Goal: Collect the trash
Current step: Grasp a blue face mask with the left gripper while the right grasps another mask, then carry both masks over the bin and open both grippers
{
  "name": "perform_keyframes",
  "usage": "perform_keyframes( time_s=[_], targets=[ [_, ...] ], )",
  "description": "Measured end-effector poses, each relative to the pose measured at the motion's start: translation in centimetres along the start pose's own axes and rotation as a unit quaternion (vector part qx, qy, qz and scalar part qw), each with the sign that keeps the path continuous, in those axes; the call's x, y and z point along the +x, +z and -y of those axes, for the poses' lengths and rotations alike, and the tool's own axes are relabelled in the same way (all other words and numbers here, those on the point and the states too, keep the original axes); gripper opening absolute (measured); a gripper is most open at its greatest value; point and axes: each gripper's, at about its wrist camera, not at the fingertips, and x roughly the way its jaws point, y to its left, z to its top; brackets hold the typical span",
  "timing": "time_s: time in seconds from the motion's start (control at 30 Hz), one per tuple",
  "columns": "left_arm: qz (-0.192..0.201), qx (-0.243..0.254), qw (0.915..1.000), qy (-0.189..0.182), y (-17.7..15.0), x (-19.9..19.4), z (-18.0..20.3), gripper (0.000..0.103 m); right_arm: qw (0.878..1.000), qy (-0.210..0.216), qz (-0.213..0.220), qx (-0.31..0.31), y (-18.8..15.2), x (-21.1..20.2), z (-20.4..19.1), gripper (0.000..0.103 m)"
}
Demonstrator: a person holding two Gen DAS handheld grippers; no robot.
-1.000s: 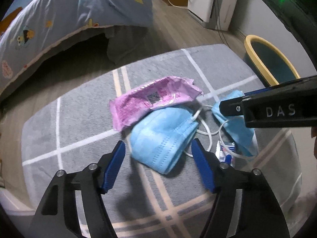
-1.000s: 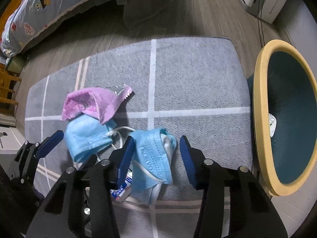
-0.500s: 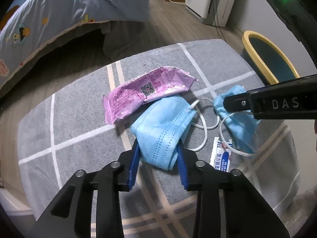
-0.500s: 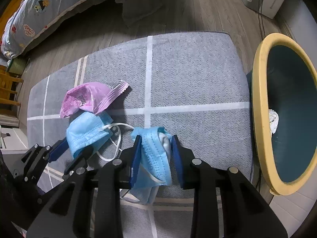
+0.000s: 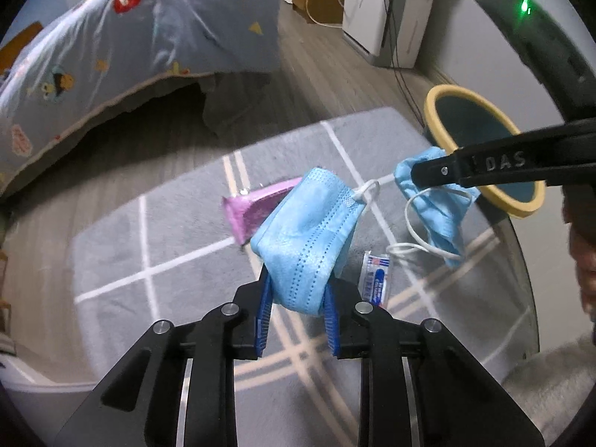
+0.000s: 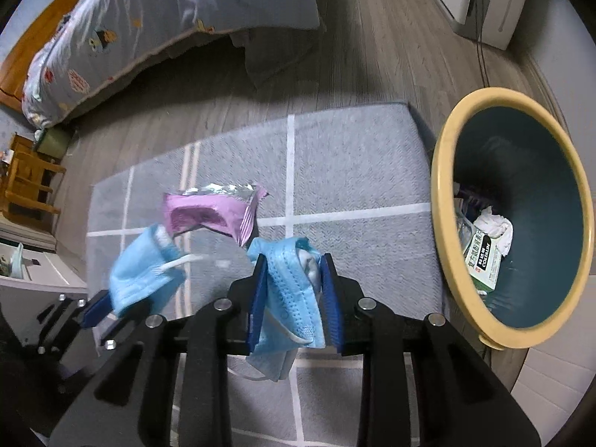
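Observation:
My left gripper [image 5: 298, 290] is shut on a blue face mask [image 5: 309, 231] and holds it above the grey rug [image 5: 167, 231]. My right gripper [image 6: 292, 279] is shut on a second blue face mask [image 6: 290, 290], also lifted; it shows in the left wrist view [image 5: 436, 201] too. A pink wrapper [image 6: 212, 212] lies on the rug beyond both masks. A small white and blue sachet [image 5: 376, 275] lies on the rug right of my left gripper. The yellow-rimmed teal bin [image 6: 521, 216] stands at the rug's right edge and holds a box and crumpled paper.
A bed with a patterned grey cover [image 5: 111, 44] stands at the far left. A white appliance with cables [image 5: 387, 7] is at the back right. A wooden chair [image 6: 26, 182] and white furniture [image 6: 33, 272] are at the left.
Both grippers shut on their masks and lifted them off the rug. The pink wrapper now lies uncovered, and the bin is closer to the right gripper.

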Motion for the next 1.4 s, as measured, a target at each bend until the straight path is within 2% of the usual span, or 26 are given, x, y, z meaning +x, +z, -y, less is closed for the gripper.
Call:
perform_keyframes(
  time_s=[0.17,0.33,0.47,0.6,0.8,1.0,1.4],
  targets=[
    [0.009,0.007,0.9996,0.025,0.6,-4.1,-0.9,0.026,0.999,0.015,0.032,-0.010,0.0,-2.1,-0.6,0.028],
    [0.033,-0.023,0.9986,0.033,0.3,-7.1,-2.2,0.026,0.998,0.006,0.062,-0.029,0.2,-4.1,-1.1,0.028],
    [0.045,-0.045,0.9976,0.026,-0.3,-7.2,-2.4,0.026,0.997,0.006,0.071,-0.031,0.2,-5.0,-0.7,0.028],
    [0.062,-0.030,0.9971,0.034,0.6,-7.4,-2.0,0.026,0.995,0.014,0.091,-0.025,0.2,-6.7,-0.2,0.028],
    [0.076,-0.024,0.9967,0.011,2.5,-7.2,-0.4,0.026,0.992,0.008,0.124,-0.034,-0.2,-9.0,0.4,0.028],
    [0.084,-0.004,0.9964,-0.010,4.5,-6.6,3.0,0.026,0.991,-0.014,0.128,-0.024,-0.2,-9.5,3.5,0.028],
    [0.087,0.030,0.9952,-0.032,7.5,-4.1,8.8,0.026,0.987,-0.040,0.149,0.045,-0.3,-11.4,12.5,0.028]
  ],
)
